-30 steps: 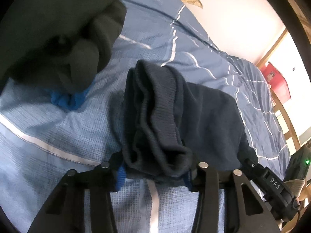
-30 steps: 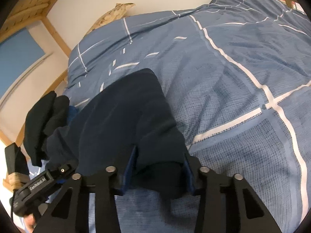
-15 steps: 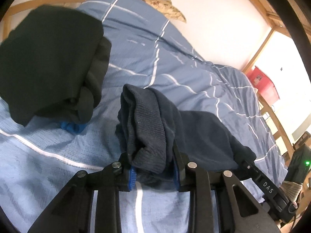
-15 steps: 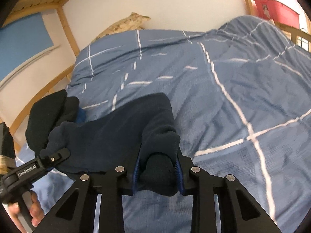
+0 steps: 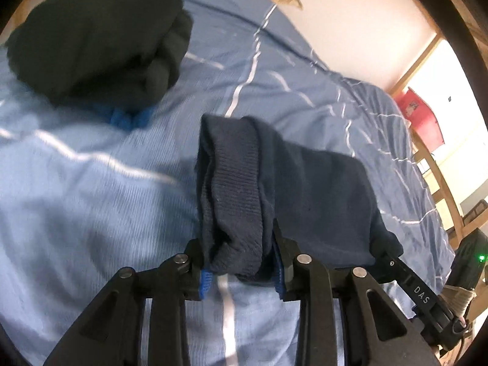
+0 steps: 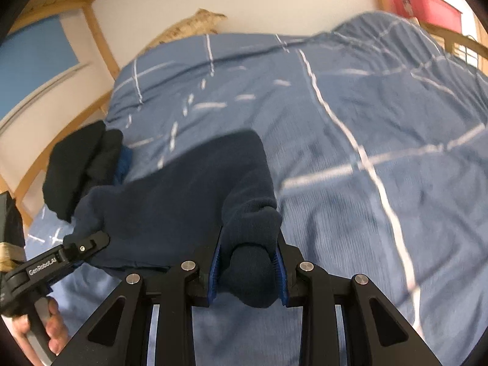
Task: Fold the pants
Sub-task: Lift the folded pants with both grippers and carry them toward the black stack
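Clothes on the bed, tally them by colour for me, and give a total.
Navy blue knit pants, held by both tongs: 1
Black folded garment pile: 1; layers cannot be told apart
Bright blue fabric peeking from under the pile: 1
Total: 3

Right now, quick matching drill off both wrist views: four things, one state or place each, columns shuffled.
Things:
1. navy pants
2. black clothes pile
3. red bin
4. duvet

States:
A. blue with white lines, covers the bed
B. held at both ends by the left gripper and the right gripper
C. beyond the bed's far end
D. lying on the bed, not held

Pairs: 1-B, 2-D, 3-C, 4-A
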The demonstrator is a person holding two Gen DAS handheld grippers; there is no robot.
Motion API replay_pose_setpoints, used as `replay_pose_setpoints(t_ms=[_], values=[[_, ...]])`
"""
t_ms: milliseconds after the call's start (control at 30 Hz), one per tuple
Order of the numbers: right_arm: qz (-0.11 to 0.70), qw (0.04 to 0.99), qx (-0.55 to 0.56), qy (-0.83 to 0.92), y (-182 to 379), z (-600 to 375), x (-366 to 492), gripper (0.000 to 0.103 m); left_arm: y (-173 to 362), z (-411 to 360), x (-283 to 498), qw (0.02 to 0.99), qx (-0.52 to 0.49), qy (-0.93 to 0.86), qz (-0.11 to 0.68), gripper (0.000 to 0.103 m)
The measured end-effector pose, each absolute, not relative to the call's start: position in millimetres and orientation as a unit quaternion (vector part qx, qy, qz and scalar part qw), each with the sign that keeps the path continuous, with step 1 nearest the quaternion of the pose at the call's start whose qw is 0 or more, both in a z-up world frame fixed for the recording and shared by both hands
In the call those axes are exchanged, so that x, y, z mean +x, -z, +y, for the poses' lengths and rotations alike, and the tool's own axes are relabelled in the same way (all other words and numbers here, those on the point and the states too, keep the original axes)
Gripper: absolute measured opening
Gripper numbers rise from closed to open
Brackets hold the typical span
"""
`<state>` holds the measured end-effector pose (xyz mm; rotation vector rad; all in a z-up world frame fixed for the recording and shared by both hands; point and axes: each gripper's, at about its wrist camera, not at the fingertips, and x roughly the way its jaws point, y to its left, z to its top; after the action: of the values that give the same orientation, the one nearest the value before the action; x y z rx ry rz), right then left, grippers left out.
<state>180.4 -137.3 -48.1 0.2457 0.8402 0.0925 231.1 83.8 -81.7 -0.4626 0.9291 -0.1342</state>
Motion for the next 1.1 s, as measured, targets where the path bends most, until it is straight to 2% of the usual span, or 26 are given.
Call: replay_pose_setpoints(t_ms=[133,200,233,433,533,667,700,833,1100], values=[[0.421,0.896,0.132,-0.039,65,-144,174,0.034,90,84,232,0.864,-0.213,0.056,0.454,0.046],[0.425,0.894,0.139,-0.038,67,-147,176,0.043,92,84,236,0.865,-0.206,0.050,0.454,0.056],[0.426,0.893,0.140,-0.035,66,-149,180,0.047,93,84,239,0.865,-0.204,0.052,0.456,0.057],[0.432,0.891,0.126,-0.054,64,-147,210,0.051,108,83,260,0.849,-0.225,0.067,0.473,0.063],[0.442,0.886,0.126,-0.059,70,-146,221,0.051,113,83,265,0.844,-0.237,0.075,0.476,0.060],[0.461,0.873,0.144,-0.065,87,-149,230,0.053,108,80,266,0.843,-0.237,0.088,0.474,0.044],[0.463,0.871,0.150,-0.066,89,-150,230,0.050,105,79,265,0.845,-0.236,0.089,0.472,0.041],[0.442,0.885,0.129,-0.067,77,-145,220,0.031,90,80,261,0.852,-0.236,0.096,0.458,0.036],[0.368,0.924,0.078,-0.068,19,-128,200,0.028,44,86,251,0.880,-0.208,0.110,0.413,0.032]])
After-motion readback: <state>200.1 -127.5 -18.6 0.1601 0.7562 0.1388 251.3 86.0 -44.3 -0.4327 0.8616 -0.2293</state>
